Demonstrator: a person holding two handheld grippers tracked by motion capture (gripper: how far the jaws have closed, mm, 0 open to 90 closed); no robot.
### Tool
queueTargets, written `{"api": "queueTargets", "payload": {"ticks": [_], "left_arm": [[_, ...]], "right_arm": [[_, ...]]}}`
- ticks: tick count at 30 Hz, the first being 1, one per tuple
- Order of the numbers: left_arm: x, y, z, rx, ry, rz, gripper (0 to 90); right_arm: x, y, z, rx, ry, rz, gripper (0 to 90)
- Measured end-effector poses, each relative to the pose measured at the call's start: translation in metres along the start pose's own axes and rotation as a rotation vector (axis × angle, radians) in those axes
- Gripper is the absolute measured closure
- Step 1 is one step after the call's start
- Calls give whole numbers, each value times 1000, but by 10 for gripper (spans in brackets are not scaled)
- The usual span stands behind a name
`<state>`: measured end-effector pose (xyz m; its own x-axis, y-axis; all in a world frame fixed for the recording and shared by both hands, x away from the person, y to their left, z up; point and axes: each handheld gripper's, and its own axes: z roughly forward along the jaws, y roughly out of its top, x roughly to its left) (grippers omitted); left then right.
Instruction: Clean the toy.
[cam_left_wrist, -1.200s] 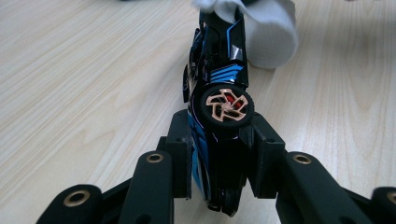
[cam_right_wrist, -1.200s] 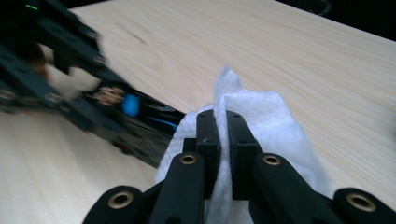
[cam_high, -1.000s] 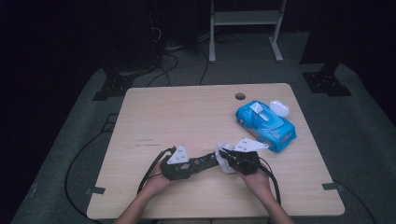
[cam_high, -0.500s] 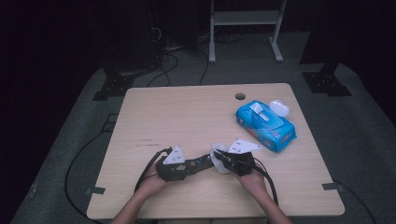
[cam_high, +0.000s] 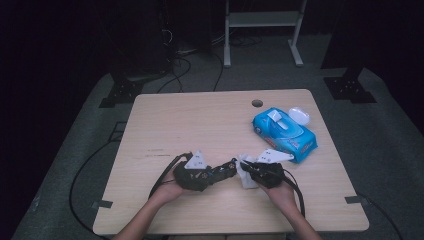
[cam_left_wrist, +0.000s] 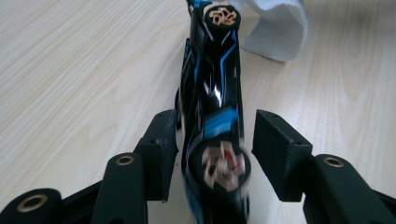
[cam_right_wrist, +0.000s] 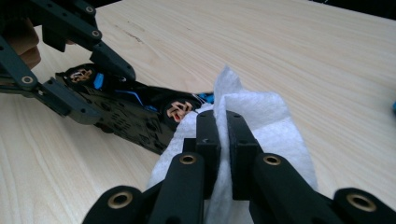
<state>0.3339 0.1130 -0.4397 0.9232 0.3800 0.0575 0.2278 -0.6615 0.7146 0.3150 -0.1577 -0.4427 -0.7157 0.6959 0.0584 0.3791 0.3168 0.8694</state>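
Since the earlier frames the left gripper has loosened: its fingers have just been opening, and in the left gripper view they now stand a narrow way apart on either side of the toy car, with a slim gap showing between each pad and the black-and-blue body. The car lies between them, nose pointing away toward the white wipe. Its near wheel is blurred, and its lower end is cut off by the bottom of that view, so whether it rests on the desk there is hard to tell.

The right gripper has its fingers pinched together on a fold of the white wipe, which bunches around and below them and hides the far end of the car. In the right gripper view the left gripper's fingers straddle the car's other end.

In the high view both hands sit near the desk's front edge, about midway along it, the left hand and right hand facing each other with car and wipe between. The car is small and dark there, its details lost. A blue wipes pack lies toward the right edge, a white lid just behind it.
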Motion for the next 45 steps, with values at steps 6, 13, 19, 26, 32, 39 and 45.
{"api": "queueTargets", "payload": {"ticks": [6,13,19,26,32,39,45], "left_arm": [[4,2,1,24,0,-7,620],[8,-12,-17,22,2,-26,644],[11,-23,-33,53,6,-42,637],[8,5,-25,89,10,0,533],[6,25,0,176,2,32,520],[3,37,24,311,30,49,461],[2,39,31,341,32,53,561]], "right_arm": [[-2,-5,1,-8,10,20,848],[1,-4,4,-16,23,25,848],[2,-3,5,-18,23,20,848],[1,-3,2,-33,20,26,847],[1,-4,2,-29,26,29,847],[0,-4,2,-34,29,35,847],[0,-5,4,-40,43,44,847]]}}
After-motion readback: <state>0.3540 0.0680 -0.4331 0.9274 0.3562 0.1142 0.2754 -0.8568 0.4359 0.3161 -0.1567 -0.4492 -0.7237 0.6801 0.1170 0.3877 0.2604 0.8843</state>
